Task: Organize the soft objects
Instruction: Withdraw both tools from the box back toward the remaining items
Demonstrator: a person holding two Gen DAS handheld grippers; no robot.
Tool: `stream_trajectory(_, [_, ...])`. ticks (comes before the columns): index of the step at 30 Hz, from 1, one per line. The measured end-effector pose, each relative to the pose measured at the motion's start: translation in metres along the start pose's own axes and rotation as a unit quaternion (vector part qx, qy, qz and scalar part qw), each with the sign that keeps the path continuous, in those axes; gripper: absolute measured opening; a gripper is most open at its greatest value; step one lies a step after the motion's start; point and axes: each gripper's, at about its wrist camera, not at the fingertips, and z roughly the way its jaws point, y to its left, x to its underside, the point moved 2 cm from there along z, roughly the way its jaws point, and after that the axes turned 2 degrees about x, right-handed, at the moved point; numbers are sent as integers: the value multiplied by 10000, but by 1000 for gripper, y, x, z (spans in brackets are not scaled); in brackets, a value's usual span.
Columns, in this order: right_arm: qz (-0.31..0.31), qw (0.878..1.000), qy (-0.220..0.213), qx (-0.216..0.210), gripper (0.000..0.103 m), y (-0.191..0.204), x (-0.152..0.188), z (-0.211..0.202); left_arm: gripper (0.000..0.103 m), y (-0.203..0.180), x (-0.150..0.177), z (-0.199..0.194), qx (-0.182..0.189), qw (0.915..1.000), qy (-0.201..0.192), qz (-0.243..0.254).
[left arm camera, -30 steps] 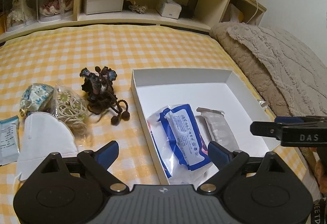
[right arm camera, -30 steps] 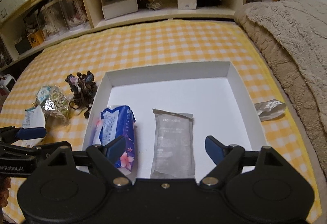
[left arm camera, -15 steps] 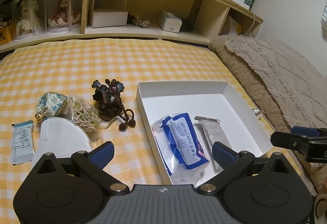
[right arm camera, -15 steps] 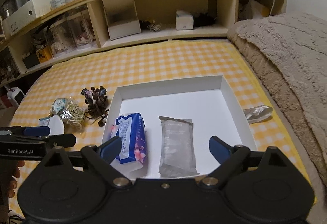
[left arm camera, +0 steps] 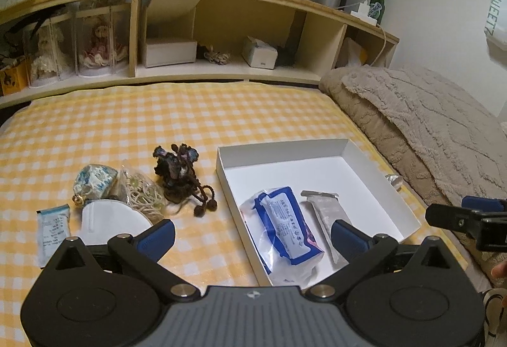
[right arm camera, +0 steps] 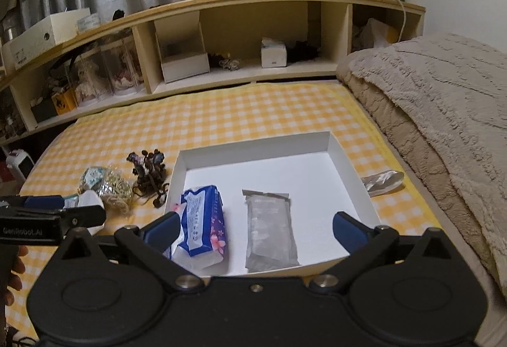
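The left gripper [left arm camera: 252,234] is hovering above the bed's yellow-and-white checked sheet [left arm camera: 190,125], its blue-padded jaws standing wide apart with nothing between them. The right gripper [right arm camera: 253,228] is likewise hanging over the shallow white cardboard box [right arm camera: 351,169], jaws spread wide and holding nothing.

Inside the box, just ahead of both grippers, a blue-and-white plastic pack of tissues [left arm camera: 282,229] is lying on the left side of the floor, its clear wrapper crumpled at the near end. Just beside it, to its right, a flat grey translucent sachet [right arm camera: 271,233] is lying lengthwise; whether the two are touching cannot be told. The rest of the box floor is showing bare white.

To the left of the box, on the sheet, a dark brown and purple yarn doll with pom-pom tassels [left arm camera: 180,179] is sitting near the box wall. Further left, a clear bag of cream-coloured cord [left arm camera: 141,191] is resting against a round blue-floral fabric pouch [left arm camera: 93,180]. In front of them a white folded face mask [left arm camera: 109,220] is lying just ahead of the left gripper's left finger, with a small pale-blue flat sachet [left arm camera: 52,225] beside it.

To the right of the box, a crumpled silvery wrapper [right arm camera: 383,180] is lying on the sheet near the beige fluffy blanket [right arm camera: 443,112].
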Motion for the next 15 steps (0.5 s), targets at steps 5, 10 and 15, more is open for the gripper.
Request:
stream_trajectory(5, [226, 9996, -153, 51, 103, 0, -1, 3, 103, 9, -5, -9, -33, 9998, -201, -4])
stream_trajectory(10, [280, 9994, -188, -26, 103, 9, -4, 12, 103, 28, -15, -20, -199, 9988, -451, -43])
stream_trajectory(15, [250, 9989, -369, -154, 103, 26, -6, 19, 103, 54, -25, -28, -524, 9967, -603, -157])
